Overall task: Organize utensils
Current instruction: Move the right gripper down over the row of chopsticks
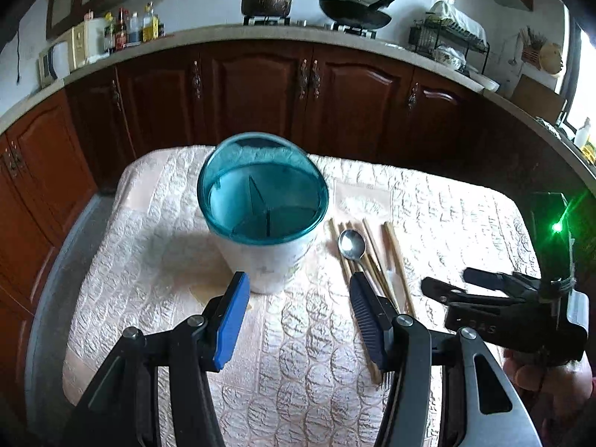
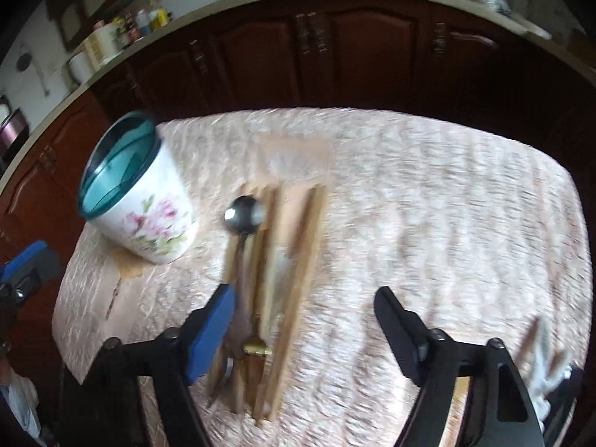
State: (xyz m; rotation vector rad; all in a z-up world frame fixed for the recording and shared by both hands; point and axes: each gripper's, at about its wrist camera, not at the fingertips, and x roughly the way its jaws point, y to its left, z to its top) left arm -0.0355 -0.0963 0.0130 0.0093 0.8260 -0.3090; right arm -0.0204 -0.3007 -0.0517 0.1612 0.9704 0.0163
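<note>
A white floral utensil holder with a teal divided rim stands upright on the quilted table; it also shows in the right wrist view at left. To its right lie a metal spoon and several wooden chopsticks, side by side; the spoon and chopsticks show blurred in the right wrist view. My left gripper is open and empty, just in front of the holder. My right gripper is open and empty, low over the near ends of the utensils; it also appears in the left wrist view.
The table carries a pale pink quilted cloth. Dark wooden cabinets run behind it under a counter with a pot, a wok, bottles and a dish rack.
</note>
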